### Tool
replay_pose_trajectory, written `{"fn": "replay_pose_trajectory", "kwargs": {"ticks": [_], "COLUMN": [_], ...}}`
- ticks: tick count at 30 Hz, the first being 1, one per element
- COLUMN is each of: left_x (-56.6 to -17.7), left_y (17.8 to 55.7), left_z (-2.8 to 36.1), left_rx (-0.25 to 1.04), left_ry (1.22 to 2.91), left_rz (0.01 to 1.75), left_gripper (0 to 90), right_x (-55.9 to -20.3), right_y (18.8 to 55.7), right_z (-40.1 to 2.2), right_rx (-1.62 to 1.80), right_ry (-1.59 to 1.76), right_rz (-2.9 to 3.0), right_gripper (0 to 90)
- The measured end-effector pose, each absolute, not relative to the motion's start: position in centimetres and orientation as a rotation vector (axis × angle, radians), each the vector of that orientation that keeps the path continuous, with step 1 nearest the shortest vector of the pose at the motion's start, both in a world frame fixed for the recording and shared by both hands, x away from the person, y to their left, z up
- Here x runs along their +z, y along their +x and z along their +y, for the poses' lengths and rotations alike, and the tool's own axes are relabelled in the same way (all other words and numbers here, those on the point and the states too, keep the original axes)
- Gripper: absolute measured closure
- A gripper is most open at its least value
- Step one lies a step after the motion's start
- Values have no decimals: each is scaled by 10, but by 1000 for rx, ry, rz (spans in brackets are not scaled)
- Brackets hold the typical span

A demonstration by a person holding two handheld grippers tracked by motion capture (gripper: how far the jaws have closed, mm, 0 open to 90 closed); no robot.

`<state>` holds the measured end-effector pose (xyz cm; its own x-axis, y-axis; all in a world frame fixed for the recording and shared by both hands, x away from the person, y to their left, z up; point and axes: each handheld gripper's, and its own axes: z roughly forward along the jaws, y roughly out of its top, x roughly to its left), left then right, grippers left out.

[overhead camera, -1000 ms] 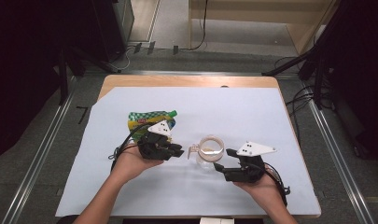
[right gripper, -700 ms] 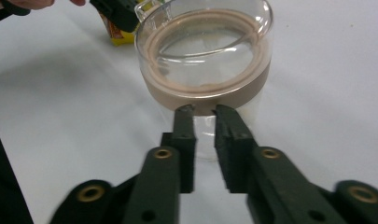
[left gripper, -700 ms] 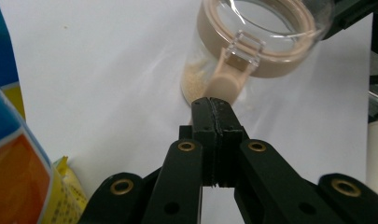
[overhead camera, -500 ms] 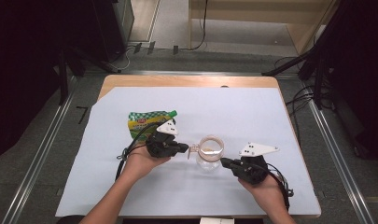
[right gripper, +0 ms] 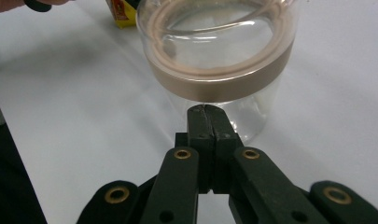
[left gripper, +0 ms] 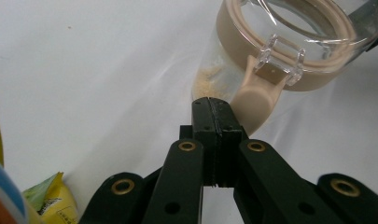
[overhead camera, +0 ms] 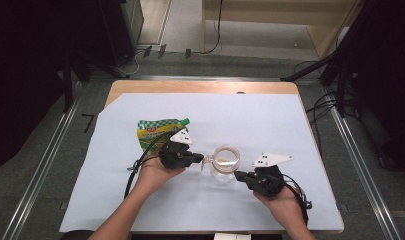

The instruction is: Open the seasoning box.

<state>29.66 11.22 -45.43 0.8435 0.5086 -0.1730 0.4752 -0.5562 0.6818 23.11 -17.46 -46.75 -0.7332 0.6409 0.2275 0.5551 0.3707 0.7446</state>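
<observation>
- The jar stands between both closed, empty claws.
- Left claw tips touch its latch tab; right claw sits at its near-right wall.

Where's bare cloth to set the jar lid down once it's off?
The far half of the cloth, beyond the jar, is bare, as is the right strip past the right hand-held gripper. The near edge between the forearms is free too. It is crowded on the left, where the pouch sits behind the left hand-held gripper.
</observation>
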Motion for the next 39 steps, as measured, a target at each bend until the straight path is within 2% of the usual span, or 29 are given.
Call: {"fn": "replay_pose_trajectory", "kwargs": {"ticks": [18,34,39], "left_x": [-454,-456,-456], "left_y": [274,270,268], "left_z": [103,94,89], "left_rx": [-7,-69,-48], "left_ry": [2238,2197,2200], "left_rz": [662,654,633], "left_gripper": [900,900,899], "right_x": [-471,-475,-475], "right_y": [241,247,250], "right_z": [-173,-169,-171], "right_rx": [1271,1233,1215], "right_ry": [1149,1163,1188], "right_rz": [2480,2479,2441], "right_gripper": [900,900,900]}}
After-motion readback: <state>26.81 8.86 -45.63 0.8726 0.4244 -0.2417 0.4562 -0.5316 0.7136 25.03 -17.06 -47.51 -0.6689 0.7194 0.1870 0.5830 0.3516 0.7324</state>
